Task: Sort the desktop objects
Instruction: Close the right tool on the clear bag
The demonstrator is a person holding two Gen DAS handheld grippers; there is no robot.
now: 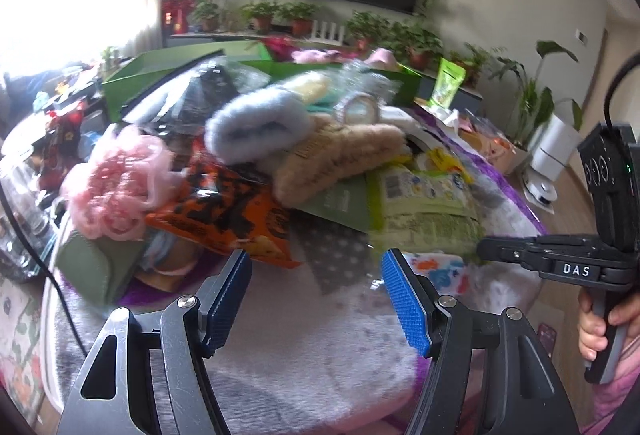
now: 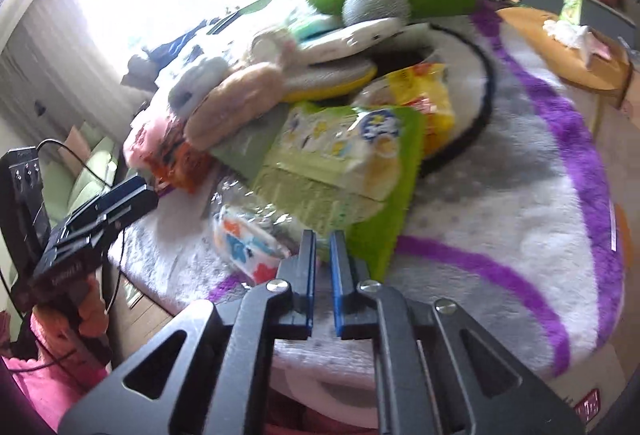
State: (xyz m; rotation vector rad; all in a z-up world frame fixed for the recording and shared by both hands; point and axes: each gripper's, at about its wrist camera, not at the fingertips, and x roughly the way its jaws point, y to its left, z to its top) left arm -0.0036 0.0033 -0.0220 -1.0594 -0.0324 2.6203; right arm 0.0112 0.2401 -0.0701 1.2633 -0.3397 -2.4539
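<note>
Potted plants line the far sill behind a fluffy white-and-purple rug (image 2: pixel 500 195) heaped with things to sort — I am running both grippers over the pile's near edge. My left gripper (image 1: pixel 316 299) hangs with its blue pads well apart and nothing between them, pointed down at bare rug just short of the orange snack bag (image 1: pixel 224 211). My right gripper (image 2: pixel 322 275) has its jaws drawn almost together; only a thin slit shows between the pads, and I can see nothing caught in it. Just beyond its tips lie a small pack with orange and blue prints (image 2: pixel 244 247) in clear wrap and the corner of a green mat (image 2: pixel 380 231) under a pale green packet (image 2: pixel 340 151).

Higher on the heap sit a blue fluffy slipper (image 1: pixel 256 123), a beige one (image 1: pixel 340 159), a pink mesh puff (image 1: pixel 116 187) and a yellow bag (image 2: pixel 424 103), with a green box (image 1: pixel 160 71) behind them — likely one sorting bin, though I cannot be sure.

By my reading no item is in hand: this is the step of choosing and reaching for the next one. That calls for spreading the right jaws before going in, then settling on one loose item at the edge — the printed pack is nearest — without dragging the mat or toppling the stack above.
</note>
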